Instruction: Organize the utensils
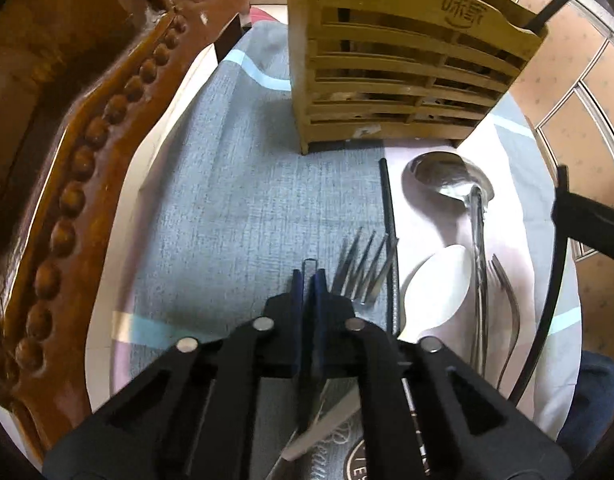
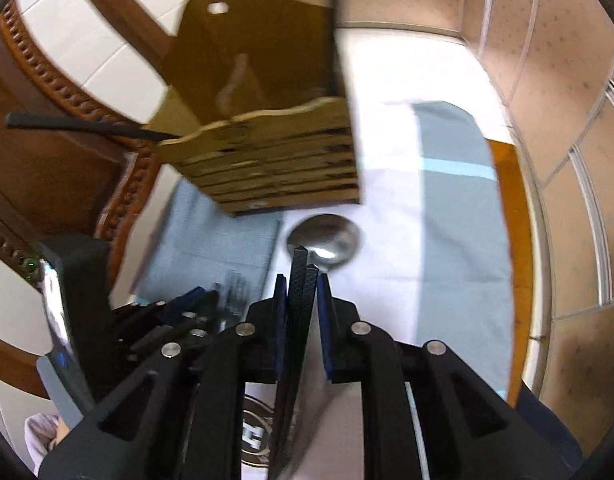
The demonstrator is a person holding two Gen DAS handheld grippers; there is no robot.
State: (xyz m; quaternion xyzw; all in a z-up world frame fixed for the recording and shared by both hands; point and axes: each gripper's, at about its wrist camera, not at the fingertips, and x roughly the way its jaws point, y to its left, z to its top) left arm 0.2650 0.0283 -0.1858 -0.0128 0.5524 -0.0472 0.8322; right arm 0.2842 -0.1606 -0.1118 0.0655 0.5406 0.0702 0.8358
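The left gripper has its jaws closed on a thin metal handle, above a fork lying on the cloth-covered surface. The right gripper has its jaws clamped on black chopsticks (textured, held upright) over a ladle. The bamboo utensil holder stands just behind the ladle.

It looked like a home dining area. Ahead of the claw, a bamboo cutlery holder stood on a table covered with a patterned cloth; to its left was a carved wooden chair, and beyond lay a tiled floor.
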